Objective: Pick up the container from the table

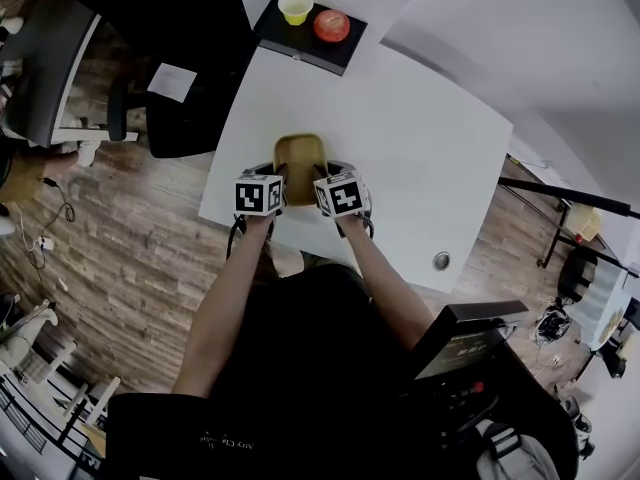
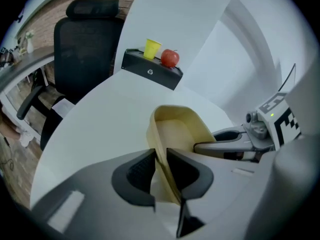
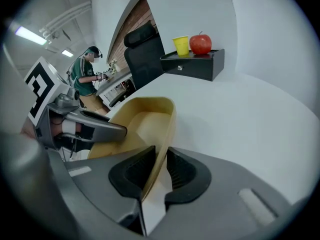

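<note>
Container: a tan, open-topped container [image 1: 300, 163] lies on the white desk [image 1: 400, 138] near the edge closest to me, its long side running away from me.
Left gripper [image 2: 161, 166]: I have it on the container's left wall, angled downward. Its jaws are narrow, one pad inside and one outside, pinching the thin rim.
Right gripper [image 3: 160, 169]: it mirrors the left on the opposite wall. Its jaws are narrow too, closed on the rim, which runs up between the pads.
Between the grippers: the hollow of the container, with nothing in it that I can see.
Lift: I cannot tell whether the base has left the desk.
Far end of desk: a black box [image 1: 310, 33] carries a yellow cup [image 1: 295, 6] and a red apple [image 1: 331, 25], well apart from the container.
Beside the desk: a black office chair [image 2: 87, 44] on the wooden floor [image 1: 140, 258].
</note>
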